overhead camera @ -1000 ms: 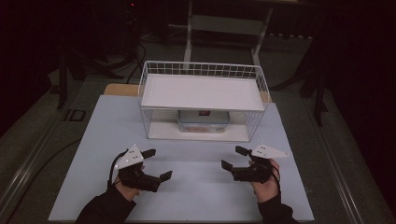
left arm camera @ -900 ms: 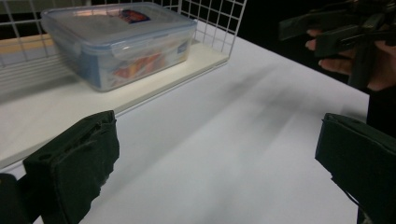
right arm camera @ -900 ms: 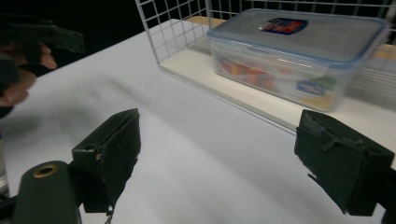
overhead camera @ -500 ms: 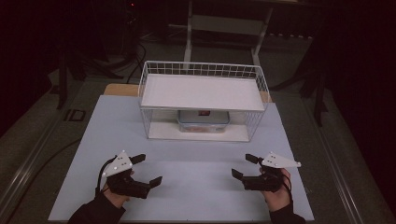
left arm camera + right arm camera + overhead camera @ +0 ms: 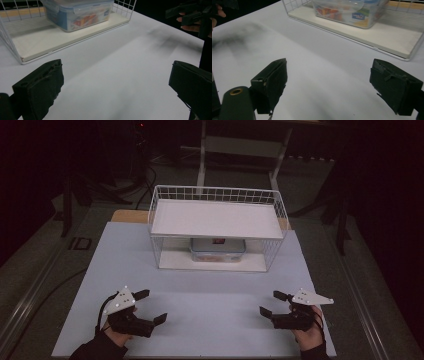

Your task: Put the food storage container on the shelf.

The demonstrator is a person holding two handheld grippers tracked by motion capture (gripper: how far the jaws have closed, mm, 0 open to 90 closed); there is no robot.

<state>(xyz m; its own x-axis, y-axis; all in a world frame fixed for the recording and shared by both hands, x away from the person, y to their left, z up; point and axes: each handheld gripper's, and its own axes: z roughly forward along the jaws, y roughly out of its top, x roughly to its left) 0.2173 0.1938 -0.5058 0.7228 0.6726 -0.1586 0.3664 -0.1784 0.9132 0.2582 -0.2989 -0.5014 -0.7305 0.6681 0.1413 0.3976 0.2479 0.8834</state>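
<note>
Both grippers, left (image 5: 150, 306) and right (image 5: 273, 303), wide open, empty, near table edge. Box (image 5: 217, 250) under shelf (image 5: 215, 218): reach low, or your jaws hit wire.

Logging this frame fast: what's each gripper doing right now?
Left gripper: open, holding nothing, above the table.
Right gripper: open, holding nothing, above the table.

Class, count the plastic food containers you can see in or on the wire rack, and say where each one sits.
1. The clear food container sits on the bottom board of the wire rack, under the white upper shelf, near the middle. The shelf could hide something behind it.
</note>
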